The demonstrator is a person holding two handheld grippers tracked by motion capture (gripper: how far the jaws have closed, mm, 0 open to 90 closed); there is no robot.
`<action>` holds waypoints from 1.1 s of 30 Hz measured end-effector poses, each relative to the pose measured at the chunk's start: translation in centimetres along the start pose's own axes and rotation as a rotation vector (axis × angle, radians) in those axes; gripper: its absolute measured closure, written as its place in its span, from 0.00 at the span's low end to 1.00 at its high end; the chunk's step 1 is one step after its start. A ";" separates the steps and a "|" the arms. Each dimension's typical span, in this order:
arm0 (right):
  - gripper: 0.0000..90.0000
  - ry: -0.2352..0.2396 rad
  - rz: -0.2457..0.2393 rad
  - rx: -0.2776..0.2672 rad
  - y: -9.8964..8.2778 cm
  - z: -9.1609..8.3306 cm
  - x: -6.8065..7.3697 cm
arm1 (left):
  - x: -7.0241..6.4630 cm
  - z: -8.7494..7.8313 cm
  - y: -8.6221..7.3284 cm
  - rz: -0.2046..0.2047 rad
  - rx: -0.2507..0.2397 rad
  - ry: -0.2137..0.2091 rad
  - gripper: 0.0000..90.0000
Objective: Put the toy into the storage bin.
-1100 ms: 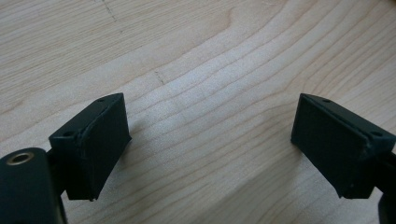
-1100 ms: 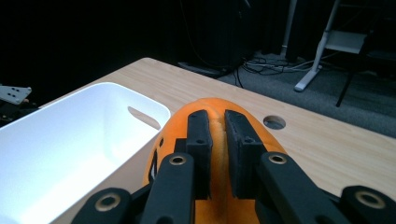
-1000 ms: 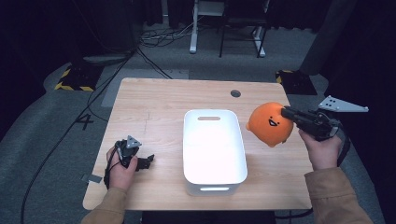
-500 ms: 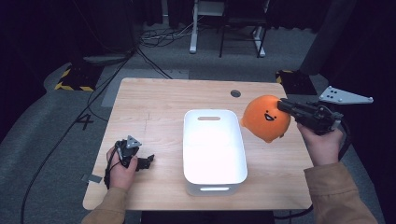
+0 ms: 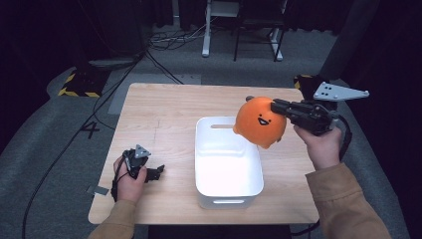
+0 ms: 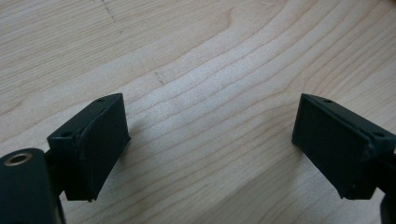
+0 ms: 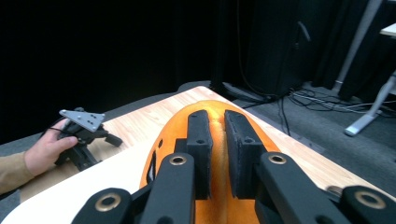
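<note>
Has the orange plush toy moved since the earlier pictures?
Yes. The orange plush toy, pinched by the right gripper, has moved left and up, from beside the white bin to over its far right corner.

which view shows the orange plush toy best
The high view: the whole orange plush toy with its face, above the white bin. The right gripper view has its top pinched in the right tongs. The left gripper view looks at the table.

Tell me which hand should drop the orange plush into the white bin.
Right. Its gripper is already shut on the orange plush, held above the white bin's far right corner. The left gripper rests open on the table.
</note>
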State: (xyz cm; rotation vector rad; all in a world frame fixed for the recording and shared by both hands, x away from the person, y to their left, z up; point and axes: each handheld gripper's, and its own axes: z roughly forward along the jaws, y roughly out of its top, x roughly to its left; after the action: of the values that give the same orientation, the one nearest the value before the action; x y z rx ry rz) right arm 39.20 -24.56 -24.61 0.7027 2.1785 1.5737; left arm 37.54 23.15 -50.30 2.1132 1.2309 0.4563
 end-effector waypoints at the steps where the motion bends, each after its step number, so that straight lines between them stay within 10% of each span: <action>1: 0.89 0.004 -0.007 0.004 0.1 0.4 0.2 | 0.0 0.0 0.0 0.004 0.003 -0.001 0.11; 33: 0.89 0.122 -0.039 0.210 -1.8 11.8 4.0 | -0.1 0.8 0.7 0.013 0.024 -0.015 0.02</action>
State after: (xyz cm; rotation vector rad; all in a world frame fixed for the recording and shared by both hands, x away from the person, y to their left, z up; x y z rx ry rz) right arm 42.12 -13.62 -30.06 0.6343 2.4575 1.4163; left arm 38.37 22.54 -50.39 2.1425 1.2200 0.4329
